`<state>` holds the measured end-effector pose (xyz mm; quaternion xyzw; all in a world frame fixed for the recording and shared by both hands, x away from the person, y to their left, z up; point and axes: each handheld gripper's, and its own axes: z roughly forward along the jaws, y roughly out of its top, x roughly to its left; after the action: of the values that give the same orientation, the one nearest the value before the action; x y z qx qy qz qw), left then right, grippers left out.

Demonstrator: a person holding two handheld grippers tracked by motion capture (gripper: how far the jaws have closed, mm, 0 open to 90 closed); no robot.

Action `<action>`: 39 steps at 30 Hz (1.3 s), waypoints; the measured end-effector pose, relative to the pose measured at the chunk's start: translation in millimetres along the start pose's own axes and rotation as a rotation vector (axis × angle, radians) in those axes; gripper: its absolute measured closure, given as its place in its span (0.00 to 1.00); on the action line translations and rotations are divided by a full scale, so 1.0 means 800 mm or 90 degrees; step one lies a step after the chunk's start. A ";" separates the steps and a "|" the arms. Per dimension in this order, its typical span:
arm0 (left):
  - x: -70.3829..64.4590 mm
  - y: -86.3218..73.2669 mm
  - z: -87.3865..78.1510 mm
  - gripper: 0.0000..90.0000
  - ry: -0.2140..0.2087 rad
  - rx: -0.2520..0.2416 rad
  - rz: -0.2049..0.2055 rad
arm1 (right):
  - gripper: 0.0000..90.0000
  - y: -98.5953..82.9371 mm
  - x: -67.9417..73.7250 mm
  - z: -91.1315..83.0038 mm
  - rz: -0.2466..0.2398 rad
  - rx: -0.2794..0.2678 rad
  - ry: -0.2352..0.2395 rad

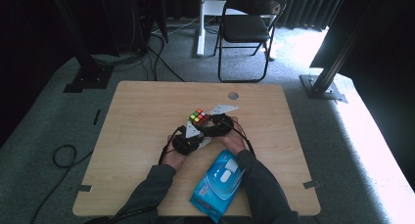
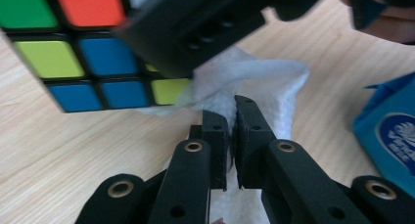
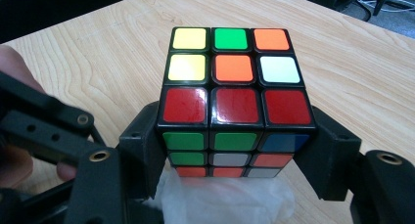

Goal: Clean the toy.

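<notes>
High view: cube (image 1: 197, 117) mid-table, at 11 o'clock of the wipes pack (image 1: 219, 184). Left gripper (image 2: 231, 117) pinches the white wipe (image 2: 254, 79), cube at 10 o'clock. Right gripper (image 3: 234, 145) clamps cube sides; keep that clamp steady, rub lightly underneath.

Scrambled cube (image 3: 235, 106) atop white wipe (image 2: 244, 82)

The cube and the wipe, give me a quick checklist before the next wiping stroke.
1. Right gripper fingers clamp the cube on two opposite sides: ok.
2. Left gripper shut on the white wipe: ok.
3. Wipe touching the cube's lower face: ok.
4. Wipe reaching the red-topped face: not ok.
5. Blue wipes pack apart from both grippers: ok.
6. Cube lifted off the table: cannot tell.
</notes>
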<state>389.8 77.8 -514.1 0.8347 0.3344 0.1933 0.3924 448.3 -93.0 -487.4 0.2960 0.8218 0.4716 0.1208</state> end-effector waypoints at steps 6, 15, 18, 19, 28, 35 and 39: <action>0.013 -0.006 -0.003 0.94 0.033 0.002 -0.023 | 0.38 -0.001 -0.001 0.000 0.004 0.000 -0.002; 0.035 -0.017 -0.016 0.94 0.076 -0.003 -0.073 | 0.38 -0.005 -0.009 -0.002 0.018 0.011 -0.033; 0.034 -0.020 -0.017 0.94 0.075 -0.002 -0.071 | 0.38 -0.008 -0.015 0.000 0.031 0.023 -0.052; 0.034 -0.021 -0.016 0.94 0.074 -0.002 -0.072 | 0.38 -0.009 -0.016 0.001 0.035 0.027 -0.059; 0.032 -0.023 -0.014 0.94 0.067 0.003 -0.065 | 0.38 -0.014 -0.024 0.003 0.043 0.056 -0.095; 0.031 -0.023 -0.014 0.94 0.065 0.007 -0.063 | 0.38 -0.021 -0.031 0.004 0.048 0.076 -0.105; 0.030 -0.024 -0.013 0.94 0.063 0.007 -0.061 | 0.38 -0.021 -0.030 0.007 0.042 0.085 -0.109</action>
<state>393.0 109.1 -521.4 0.8094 0.3940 0.2133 0.3796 463.8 -110.3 -506.6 0.3693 0.8280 0.3923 0.1552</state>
